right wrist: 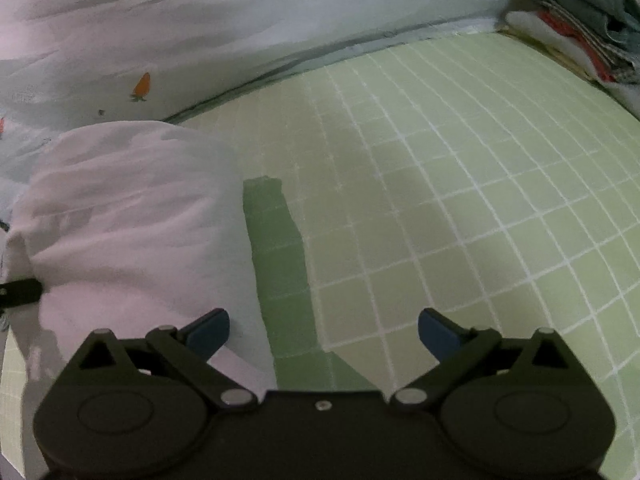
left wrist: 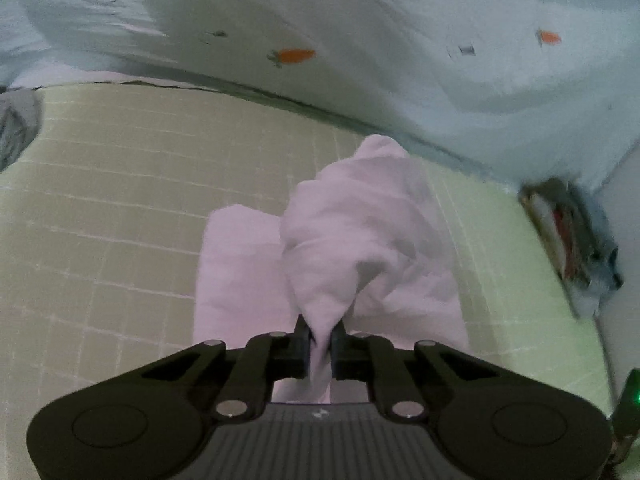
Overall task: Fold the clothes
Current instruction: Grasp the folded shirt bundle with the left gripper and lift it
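Observation:
A pale pink garment (left wrist: 352,236) lies bunched on a green checked bed sheet (left wrist: 112,184). My left gripper (left wrist: 320,340) is shut on a pinched fold of it, and the cloth rises in a cone from the sheet to the jaws. In the right wrist view the same garment (right wrist: 120,216) sits at the left as a rounded heap. My right gripper (right wrist: 324,332) hovers open over the bare sheet (right wrist: 460,200) just right of the garment, its blue fingertips (right wrist: 210,330) wide apart with nothing between them. A dark tip of the left gripper (right wrist: 20,292) shows at the far left edge.
A white quilt with small carrot prints (left wrist: 360,32) borders the far side of the sheet. A stack of folded clothes (right wrist: 580,20) rests at the far right corner, seen blurred in the left wrist view as folded clothes (left wrist: 572,236). A grey cloth (left wrist: 16,128) lies at the left edge.

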Available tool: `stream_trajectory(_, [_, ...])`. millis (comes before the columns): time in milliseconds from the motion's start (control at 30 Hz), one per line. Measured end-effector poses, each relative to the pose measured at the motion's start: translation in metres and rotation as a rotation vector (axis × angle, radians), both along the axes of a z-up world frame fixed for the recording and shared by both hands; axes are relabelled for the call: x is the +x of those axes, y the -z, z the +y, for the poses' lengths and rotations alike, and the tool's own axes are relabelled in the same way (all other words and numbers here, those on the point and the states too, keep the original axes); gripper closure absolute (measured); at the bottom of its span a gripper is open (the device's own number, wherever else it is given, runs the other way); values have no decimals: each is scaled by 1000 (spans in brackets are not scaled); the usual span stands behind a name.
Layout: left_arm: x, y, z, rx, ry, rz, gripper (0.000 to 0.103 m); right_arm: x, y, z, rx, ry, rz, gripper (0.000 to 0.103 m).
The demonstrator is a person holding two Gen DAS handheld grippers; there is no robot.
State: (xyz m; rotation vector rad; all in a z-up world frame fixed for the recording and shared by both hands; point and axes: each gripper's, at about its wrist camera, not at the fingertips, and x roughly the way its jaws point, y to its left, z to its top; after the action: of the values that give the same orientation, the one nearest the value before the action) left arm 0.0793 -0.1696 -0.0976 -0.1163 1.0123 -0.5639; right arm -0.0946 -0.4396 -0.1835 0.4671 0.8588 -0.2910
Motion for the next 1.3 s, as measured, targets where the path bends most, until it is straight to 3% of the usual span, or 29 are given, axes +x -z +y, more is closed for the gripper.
stream_trajectory(100, [11,14,18,21,-76,17,90,5,-4,11,-12,-30,-11,1])
stream_trajectory(167, [22,38,23,85,-114,61,79,10,-4,19,-18,-51,-16,1])
stream_trajectory(267, [31,58,27,130,-123,94,58,14,-6,26,-9,-65,-25,1])
stream_trajectory(333, [32,62,28,121,-99,103,19,17,-9,30,6,-79,-46,0])
stream_trajectory(367, [32,64,28,110,-79,110,13,18,-11,32,15,-88,-57,0])
stream_trajectory(533, [37,85,20,104,0,174,11,35,-7,44,69,-150,-72,0])
stream_trajectory(667, [48,101,27,24,2,233,7,54,8,52,95,-178,-26,0])
stream_trajectory(733, [50,104,24,7,22,220,0,63,17,53,116,-179,-1,0])
stream_trajectory(867, [49,108,14,-22,86,183,1,73,29,45,237,-168,20,2])
stream_trajectory(933, [46,109,9,-61,95,188,6,76,33,44,301,-174,22,10])
stream_trajectory(967, [44,107,8,-52,72,179,12,77,32,44,303,-170,29,17])
stream_trajectory(1000, [42,105,6,-33,41,165,26,78,29,46,290,-179,36,23])
stream_trajectory(1033, [39,103,6,-30,26,155,38,75,25,48,271,-191,36,35])
stream_trajectory(1133, [34,95,9,-55,5,139,55,63,12,49,265,-184,-12,59])
stream_trajectory(1200, [33,89,8,-77,4,130,64,53,4,50,266,-173,-42,65])
stream_trajectory(1300, [19,78,-5,-73,44,92,68,37,-8,45,257,-151,-77,67])
